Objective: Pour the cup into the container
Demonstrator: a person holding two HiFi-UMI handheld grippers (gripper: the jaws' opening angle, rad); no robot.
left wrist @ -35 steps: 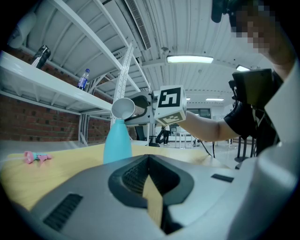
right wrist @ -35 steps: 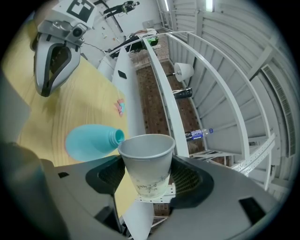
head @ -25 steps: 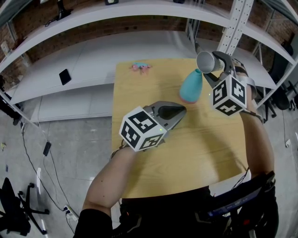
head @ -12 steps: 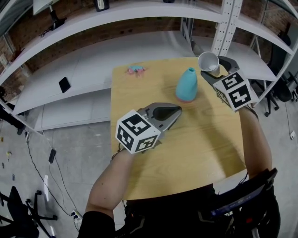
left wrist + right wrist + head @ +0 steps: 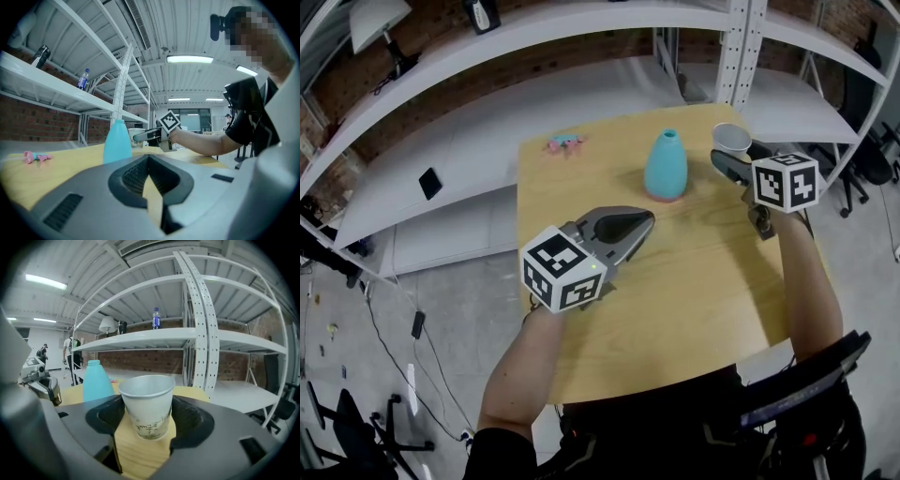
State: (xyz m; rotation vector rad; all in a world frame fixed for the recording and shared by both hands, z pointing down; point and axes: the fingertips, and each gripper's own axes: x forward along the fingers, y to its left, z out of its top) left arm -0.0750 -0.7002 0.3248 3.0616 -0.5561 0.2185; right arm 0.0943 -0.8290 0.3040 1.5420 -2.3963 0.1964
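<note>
One change noted: cup [image 5: 731, 139], tipped over container [image 5: 665, 166] a second ago, now brought back upright just right of it, low over bench [image 5: 694, 281]. Cup gripped by right tongs [image 5: 729, 156]. Left tongs [image 5: 639, 223] closed, empty. Pour judged done; set-down remaining.

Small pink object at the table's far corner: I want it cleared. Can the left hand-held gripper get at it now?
Probably yes: only bare wooden table lies between the left hand-held gripper and the small pink object, though its shut jaws must open.
</note>
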